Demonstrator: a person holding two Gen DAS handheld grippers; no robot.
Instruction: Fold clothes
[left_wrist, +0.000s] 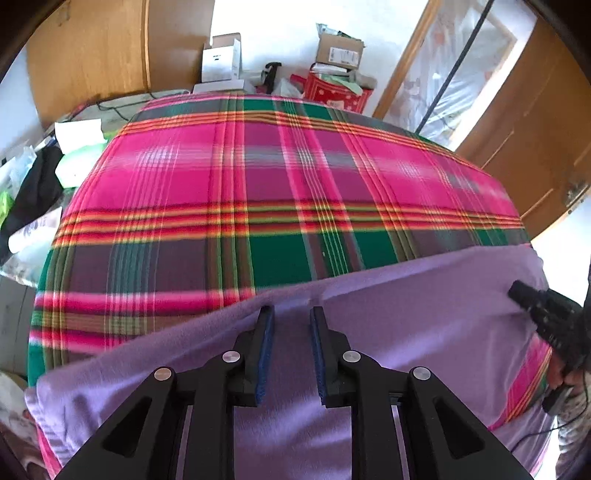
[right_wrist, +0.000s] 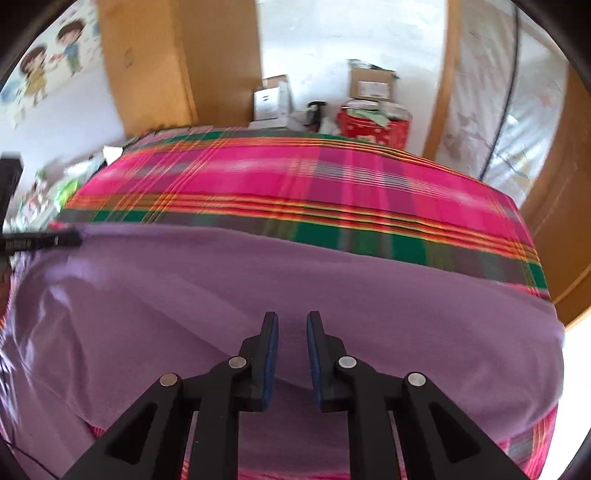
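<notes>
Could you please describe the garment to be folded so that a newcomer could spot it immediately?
Start from the large bed covered by a pink, green and orange plaid blanket. On its near part lies a soft plain lilac fabric garment, spread flat. It is the only unpatterned, single-coloured cloth on the striped surface.

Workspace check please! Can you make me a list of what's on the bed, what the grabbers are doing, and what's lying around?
Surface: plaid blanket in pink, green and orange covers the bed.
Job's things: purple garment spread across the near part of the blanket, with soft wrinkles.
Clutter: cardboard box, white box, red container behind the bed; papers and dark cloth at its left side.
Grippers: left gripper open over the garment; right gripper open over the garment, nothing held.
Cables: thin dark cord hanging by the plastic-covered panel.
Surroundings: wooden doors, white wall, cartoon sticker.
</notes>
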